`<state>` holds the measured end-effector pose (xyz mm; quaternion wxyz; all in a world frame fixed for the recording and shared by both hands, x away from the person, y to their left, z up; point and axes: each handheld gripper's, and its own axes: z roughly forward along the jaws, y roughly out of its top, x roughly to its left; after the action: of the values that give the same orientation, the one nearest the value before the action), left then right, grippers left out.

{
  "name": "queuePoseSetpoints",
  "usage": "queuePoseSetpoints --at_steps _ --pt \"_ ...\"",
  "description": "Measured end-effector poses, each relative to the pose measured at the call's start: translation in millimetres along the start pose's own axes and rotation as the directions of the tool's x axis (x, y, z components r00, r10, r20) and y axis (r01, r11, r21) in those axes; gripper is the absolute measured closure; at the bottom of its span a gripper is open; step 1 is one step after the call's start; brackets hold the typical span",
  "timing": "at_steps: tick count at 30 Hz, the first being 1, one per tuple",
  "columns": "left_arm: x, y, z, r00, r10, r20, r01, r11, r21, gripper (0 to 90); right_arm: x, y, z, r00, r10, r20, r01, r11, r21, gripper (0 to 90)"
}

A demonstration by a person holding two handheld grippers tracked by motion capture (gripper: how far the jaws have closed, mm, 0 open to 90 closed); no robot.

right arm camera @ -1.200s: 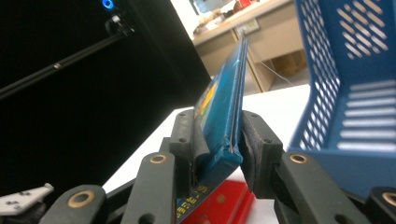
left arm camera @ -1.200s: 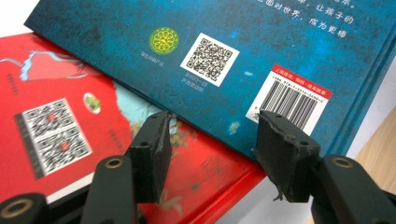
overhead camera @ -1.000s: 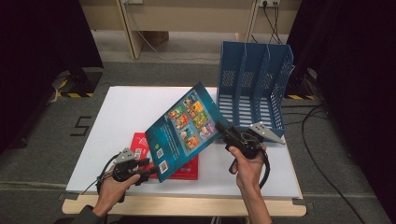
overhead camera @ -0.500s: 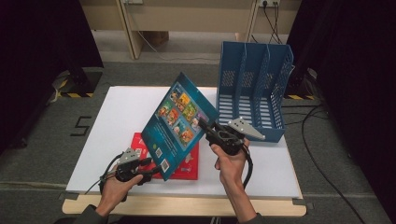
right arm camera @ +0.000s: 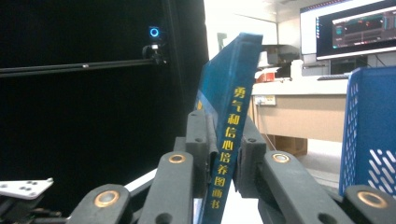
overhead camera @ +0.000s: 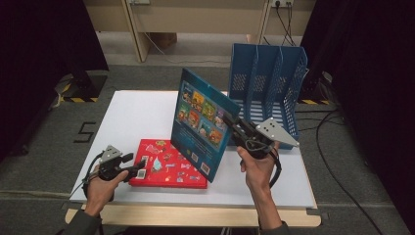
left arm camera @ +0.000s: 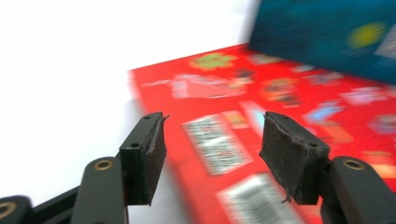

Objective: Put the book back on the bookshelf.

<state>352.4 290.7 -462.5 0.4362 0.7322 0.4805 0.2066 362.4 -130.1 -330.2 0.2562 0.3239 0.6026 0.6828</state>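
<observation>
Blue book (overhead camera: 203,122) clamped in R tongs (overhead camera: 234,128).

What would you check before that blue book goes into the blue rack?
1. Grip: right gripper fingers pinch the blue book at its spine: ok.
2. Book upright: it stands tilted, one corner near the red book: not ok yet.
3. Rack slots free: they look empty: ok.
4. Path to the rack: nothing between: ok.
5. Left gripper clear: open, over the red book's edge, apart from the blue one: ok.
6. Grip firmness: cannot tell.
</observation>
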Motion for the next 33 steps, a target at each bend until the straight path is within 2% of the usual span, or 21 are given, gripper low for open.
queuePoseSetpoints --at_steps 2,4,7,9,11,13,15,16,18,20,21,22,26,33 --pt "9.5 -1.6 0.0 0.9994 -0.001 -0.033 0.002 0.9999 0.014 38.2 0.7 2.1 -1.2 0.9999 -0.014 -0.002 0.014 1.000 0.001 79.8" --pt "18.8 -4.3 -1.1 0.9988 -0.026 -0.042 0.027 0.9991 0.031 35.7 4.2 4.5 -2.9 0.9991 -0.041 -0.005 0.041 0.999 0.004 79.9" --pt "27.0 -8.6 -3.2 0.9967 -0.037 -0.072 0.040 0.9984 0.041 30.7 13.0 6.0 -4.6 0.9959 -0.082 -0.038 0.083 0.996 0.020 79.7" --pt "32.0 -12.0 -4.7 0.9948 -0.052 -0.088 0.055 0.9977 0.040 29.9 15.1 6.5 -4.3 0.9941 -0.100 -0.042 0.101 0.995 0.023 79.7" --pt "36.0 -14.4 -6.2 0.9931 -0.063 -0.099 0.067 0.9969 0.042 28.1 24.1 7.6 -4.2 0.9914 -0.120 -0.051 0.123 0.992 0.041 78.9" --pt "40.4 -17.6 -7.3 0.9915 -0.073 -0.108 0.078 0.9959 0.046 27.9 27.2 4.8 -2.0 0.9908 -0.119 -0.064 0.122 0.991 0.051 78.1" --pt "41.7 -19.0 -7.1 0.9906 -0.078 -0.112 0.083 0.9955 0.045 27.8 28.0 3.0 -0.9 0.9907 -0.121 -0.063 0.124 0.991 0.055 77.6" --pt "42.6 -20.2 -7.1 0.9905 -0.079 -0.112 0.085 0.9953 0.046 27.6 30.8 -3.8 4.3 0.9897 -0.128 -0.065 0.133 0.988 0.080 76.2" --pt "42.2 -20.4 -7.4 0.9910 -0.076 -0.110 0.082 0.9955 0.047 27.3 32.9 -10.3 10.1 0.9870 -0.145 -0.069 0.151 0.984 0.096 76.1" --pt "41.8 -20.6 -7.3 0.9909 -0.075 -0.111 0.080 0.9959 0.042 27.2 34.2 -12.7 11.7 0.9878 -0.138 -0.072 0.145 0.984 0.103 76.2" --pt "41.1 -21.1 -6.9 0.9915 -0.071 -0.109 0.076 0.9962 0.042 27.1 39.1 -19.7 16.5 0.9876 -0.135 -0.081 0.144 0.982 0.121 76.1" --pt "40.4 -21.6 -6.4 0.9918 -0.070 -0.107 0.076 0.9960 0.048 27.0 39.7 -21.5 18.4 0.9849 -0.153 -0.082 0.162 0.979 0.123 76.1" --pt "39.5 -21.9 -6.5 0.9919 -0.067 -0.107 0.073 0.9961 0.050 26.4 43.6 -34.7 26.5 0.9867 -0.134 -0.092 0.147 0.976 0.159 75.6" --pt "38.6 -23.1 -4.4 0.9931 -0.064 -0.098 0.070 0.9958 0.058 25.8 47.3 -50.4 33.1 0.9875 -0.127 -0.093 0.141 0.975 0.173 75.2"
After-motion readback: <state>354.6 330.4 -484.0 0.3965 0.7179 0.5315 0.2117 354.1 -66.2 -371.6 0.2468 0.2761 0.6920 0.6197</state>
